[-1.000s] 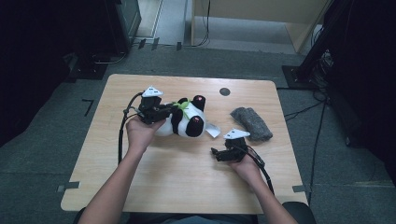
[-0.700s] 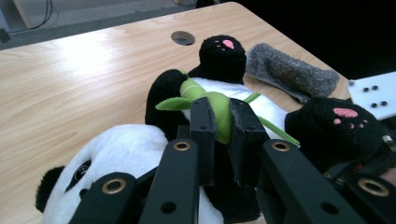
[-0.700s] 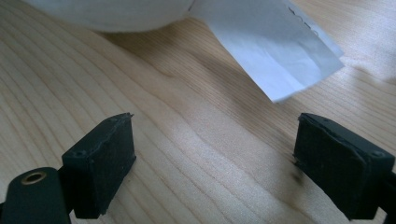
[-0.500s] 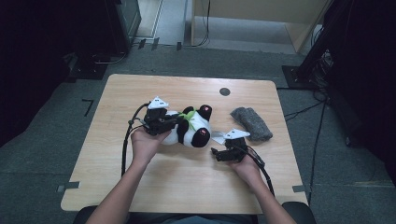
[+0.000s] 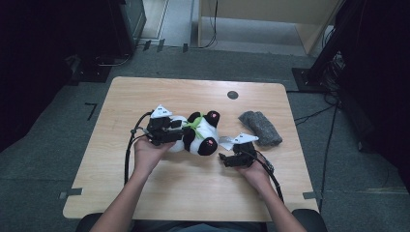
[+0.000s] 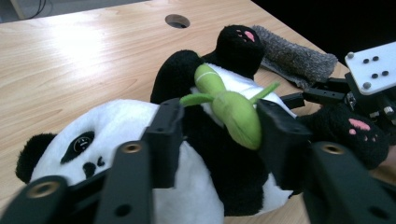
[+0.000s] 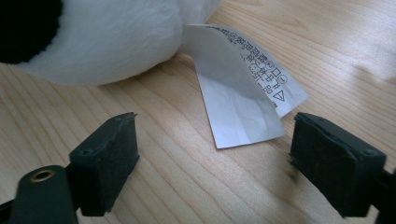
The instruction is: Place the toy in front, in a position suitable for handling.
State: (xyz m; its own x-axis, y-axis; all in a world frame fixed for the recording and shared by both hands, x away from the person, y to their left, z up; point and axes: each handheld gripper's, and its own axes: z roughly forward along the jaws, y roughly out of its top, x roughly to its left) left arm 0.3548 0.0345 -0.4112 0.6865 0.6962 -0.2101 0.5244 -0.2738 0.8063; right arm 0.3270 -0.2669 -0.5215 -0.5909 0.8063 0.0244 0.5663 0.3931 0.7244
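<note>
A black-and-white plush panda [image 5: 200, 137] lies on its back on the wooden table [image 5: 145, 96], with a green bamboo sprig [image 6: 233, 109] on its chest. My left gripper [image 5: 186, 129] reaches over the panda from the left. Its jaws have just been opening and now stand open on either side of the sprig and chest [image 6: 217, 128]. My right gripper [image 5: 223, 157] rests low on the table to the right of the panda, open, its jaws [image 7: 215, 158] wide apart around the tip of the panda's white care tag [image 7: 243, 88].
A rolled grey cloth [image 5: 261, 127] lies to the right of the panda, beyond the right gripper. There is a round cable hole [image 5: 232, 94] near the table's far edge. Cables trail from both grippers toward the near edge.
The left hand has brought the panda nearer and slightly right, down onto the table beside the right gripper. The left jaws have parted. The right hand has not moved.
</note>
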